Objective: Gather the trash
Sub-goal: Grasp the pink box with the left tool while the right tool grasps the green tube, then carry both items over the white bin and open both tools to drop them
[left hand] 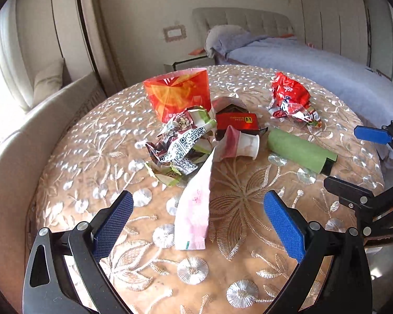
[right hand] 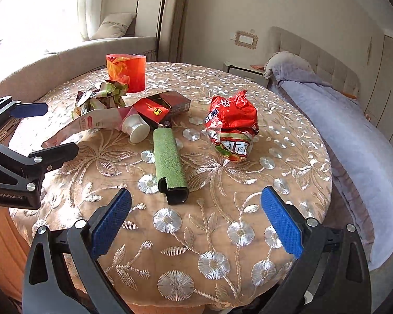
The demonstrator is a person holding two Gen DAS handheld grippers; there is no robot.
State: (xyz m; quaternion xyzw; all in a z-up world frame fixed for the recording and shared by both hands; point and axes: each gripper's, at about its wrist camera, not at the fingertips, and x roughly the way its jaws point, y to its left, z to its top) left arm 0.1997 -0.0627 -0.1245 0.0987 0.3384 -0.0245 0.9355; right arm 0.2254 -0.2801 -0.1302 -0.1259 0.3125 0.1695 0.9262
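The left gripper (left hand: 198, 222) is spread, its fingers (left hand: 112, 225) flanking a long pink-white paper wrapper (left hand: 195, 204) pointing away on the embroidered counter (left hand: 249, 274). The right gripper (right hand: 196, 222) is likewise spread, a green flat case (right hand: 169, 162) lying lengthwise ahead.

Black tongs (left hand: 197, 219), blue textured pads (right hand: 110, 225), silver screws

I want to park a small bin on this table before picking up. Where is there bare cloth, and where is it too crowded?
Bare cloth lies at the near edge of the round table, between the green sleeve and the right claw, and on the right past the red snack bag. The far left is crowded around the paper cup and red box.
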